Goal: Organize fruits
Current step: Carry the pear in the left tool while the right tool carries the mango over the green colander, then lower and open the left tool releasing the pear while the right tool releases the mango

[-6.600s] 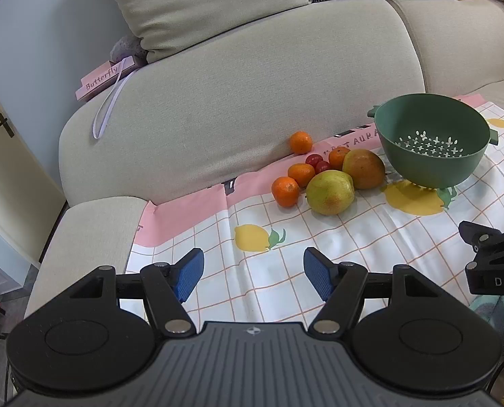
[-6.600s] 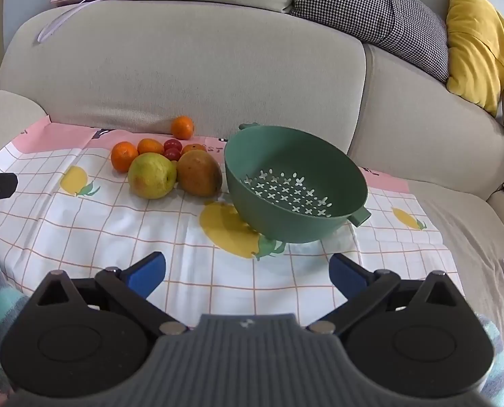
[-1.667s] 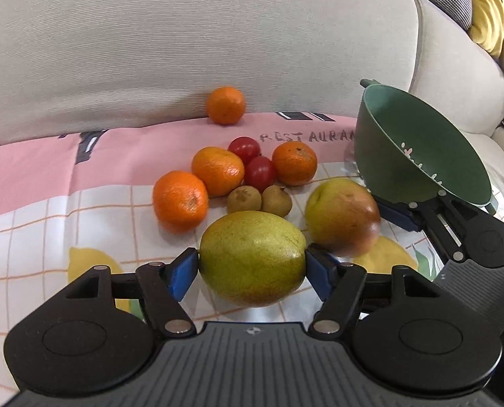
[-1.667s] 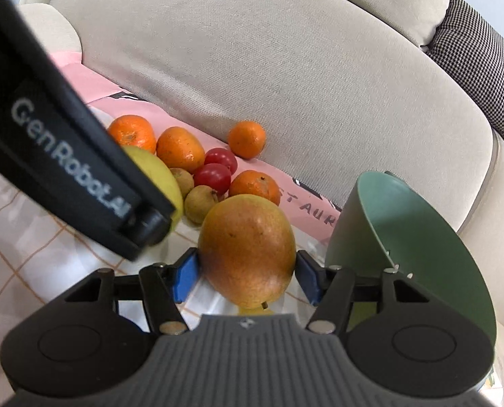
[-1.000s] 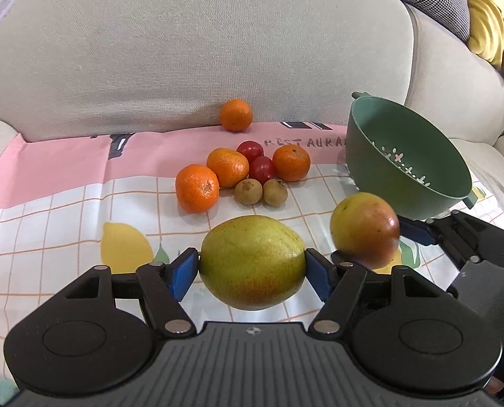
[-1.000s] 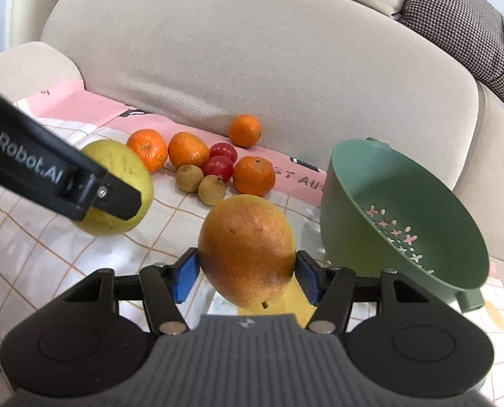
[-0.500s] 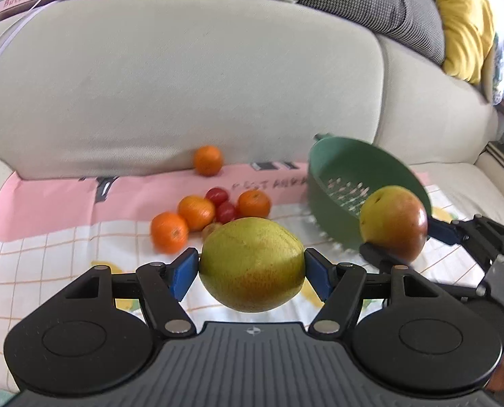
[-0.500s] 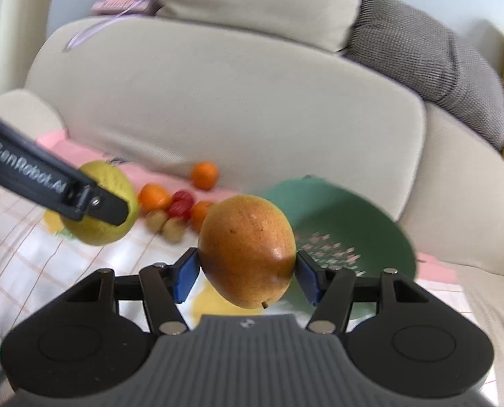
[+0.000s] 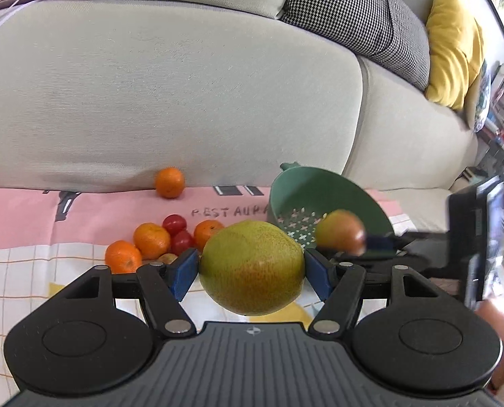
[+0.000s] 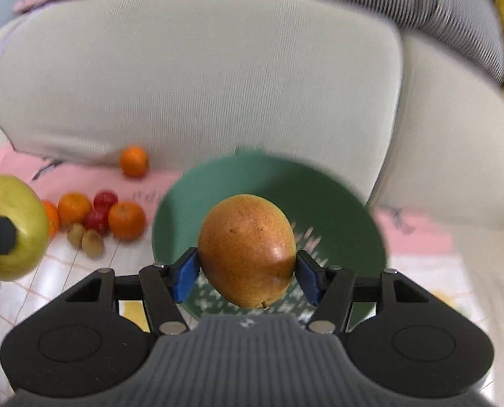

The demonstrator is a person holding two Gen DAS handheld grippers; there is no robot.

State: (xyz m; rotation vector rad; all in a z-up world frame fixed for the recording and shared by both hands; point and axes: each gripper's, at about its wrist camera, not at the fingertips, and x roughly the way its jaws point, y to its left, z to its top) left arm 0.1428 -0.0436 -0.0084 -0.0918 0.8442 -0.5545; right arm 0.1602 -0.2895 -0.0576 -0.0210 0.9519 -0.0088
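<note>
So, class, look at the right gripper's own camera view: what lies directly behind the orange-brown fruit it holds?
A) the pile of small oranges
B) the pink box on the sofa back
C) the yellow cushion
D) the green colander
D: in the right wrist view the orange-brown fruit, clamped in the right gripper, sits in front of the green colander, whose perforated bottom shows around it; the small oranges lie off to the left.

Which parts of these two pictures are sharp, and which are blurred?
Left wrist view: the green mango and sofa are sharp; the orange mango in the right claw is smeared. Right wrist view: the held orange mango is sharp; the colander and background are blurred.
</note>
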